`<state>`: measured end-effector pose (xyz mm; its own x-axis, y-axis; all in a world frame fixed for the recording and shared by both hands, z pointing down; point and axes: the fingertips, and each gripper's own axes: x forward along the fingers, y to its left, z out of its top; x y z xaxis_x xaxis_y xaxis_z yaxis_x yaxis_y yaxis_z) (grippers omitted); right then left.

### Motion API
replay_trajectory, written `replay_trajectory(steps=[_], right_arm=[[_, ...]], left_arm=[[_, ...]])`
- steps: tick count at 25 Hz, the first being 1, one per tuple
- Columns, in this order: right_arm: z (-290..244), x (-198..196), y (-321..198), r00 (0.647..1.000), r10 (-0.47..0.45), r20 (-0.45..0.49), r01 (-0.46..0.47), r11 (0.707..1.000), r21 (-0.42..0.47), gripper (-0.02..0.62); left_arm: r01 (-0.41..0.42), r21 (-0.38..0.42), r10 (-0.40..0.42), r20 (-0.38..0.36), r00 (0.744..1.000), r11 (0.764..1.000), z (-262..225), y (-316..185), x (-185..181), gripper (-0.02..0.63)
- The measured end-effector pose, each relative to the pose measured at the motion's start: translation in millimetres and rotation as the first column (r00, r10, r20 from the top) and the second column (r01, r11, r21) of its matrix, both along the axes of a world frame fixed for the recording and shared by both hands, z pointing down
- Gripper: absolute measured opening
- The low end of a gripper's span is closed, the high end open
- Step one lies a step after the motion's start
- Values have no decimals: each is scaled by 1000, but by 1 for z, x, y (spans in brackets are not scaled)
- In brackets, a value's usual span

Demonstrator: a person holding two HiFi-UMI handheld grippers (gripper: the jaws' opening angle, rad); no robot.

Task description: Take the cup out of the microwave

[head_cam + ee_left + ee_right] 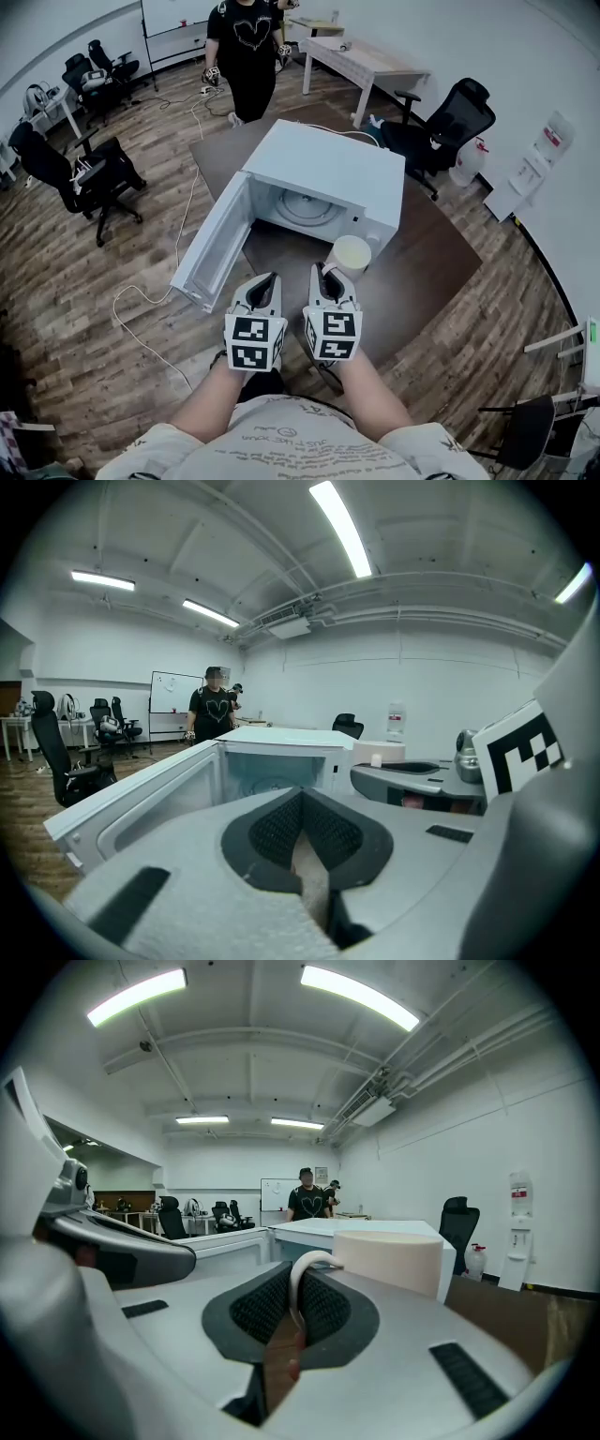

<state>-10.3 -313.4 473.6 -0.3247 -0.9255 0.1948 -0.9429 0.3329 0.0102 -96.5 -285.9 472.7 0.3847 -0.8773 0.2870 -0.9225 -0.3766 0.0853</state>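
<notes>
The white microwave (328,169) stands on the dark table (427,253) with its door (211,246) swung wide to the left. Its glass turntable (307,208) is bare. A cream cup (352,255) hangs outside the microwave, in front of its right corner. My right gripper (330,278) is shut on the cup's thin handle (302,1269), and the cup body (389,1260) sits just past the jaws to the right. Beside it on the left, my left gripper (267,284) is shut with nothing in it, and its pads (281,832) point at the microwave's cavity.
A person in black (242,47) stands beyond the table. Black office chairs stand at the left (89,173) and the right (450,117). A light desk (361,58) is at the back. A white cable (178,244) trails over the wooden floor by the open door.
</notes>
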Motion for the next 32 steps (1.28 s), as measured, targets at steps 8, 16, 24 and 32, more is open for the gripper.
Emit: replay_trajectory(steps=[8,16,24,32], right_arm=[[-10,18,45,1000,-6,21,6,1000,9,31],[-14,10,68,998,-52,19,51,998,28,31],[-18,-5,73,994,-112,19,111,993,52,31],[-18,-12,77,991,-132,26,130,990,62,31]], left_arm=[[-22,16,22,11,1000,1000,-3,38,17,11],[-1,30,1,9,1000,1000,-10,54,13,11],[12,44,-13,21,1000,999,-15,57,8,11],[19,53,-20,29,999,998,-14,65,4,11]])
